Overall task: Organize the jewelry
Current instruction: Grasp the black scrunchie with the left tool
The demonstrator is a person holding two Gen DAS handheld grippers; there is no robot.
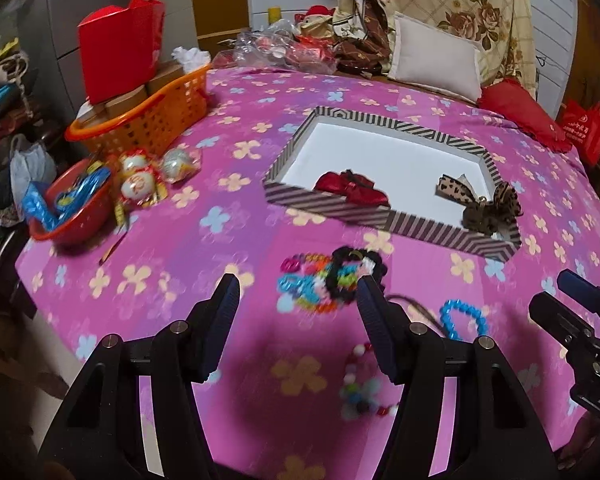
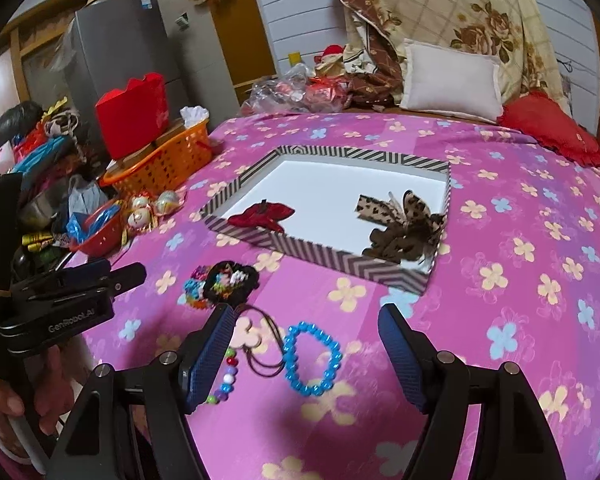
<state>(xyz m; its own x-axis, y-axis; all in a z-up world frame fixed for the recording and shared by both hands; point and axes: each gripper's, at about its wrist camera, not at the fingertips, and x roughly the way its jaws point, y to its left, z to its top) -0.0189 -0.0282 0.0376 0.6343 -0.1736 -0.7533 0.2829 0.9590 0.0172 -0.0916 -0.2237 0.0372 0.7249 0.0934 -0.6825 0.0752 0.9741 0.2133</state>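
The right gripper (image 2: 306, 354) hangs low over the pink sheet (image 2: 500, 320), its jaws wide apart and holding nothing. The blue bracelet (image 2: 312, 360) lies flat on the sheet directly between and just ahead of its fingers, not touched by either. Just left of it, by the left finger, lie a dark cord (image 2: 268, 344) and a multicoloured bead string (image 2: 226, 380), partly hidden behind that finger.

The left gripper (image 1: 298, 308) is likewise spread and empty. The heap of hair ties (image 1: 324, 280), a black one lying over bright coloured ones, sits just beyond its fingertips, nearer the right finger; blur makes it hard to say how many pieces are in it.

The striped tray (image 2: 380, 272) lies further back on the sheet, well ahead of both grippers. A red bow (image 2: 262, 216) rests in its near-left corner and a leopard bow (image 2: 404, 228) in its near-right corner, with most of the white floor bare.

By my reckoning the task is under halfway: two pieces are stowed, while the bracelet, cord, bead string and hair ties remain outside.
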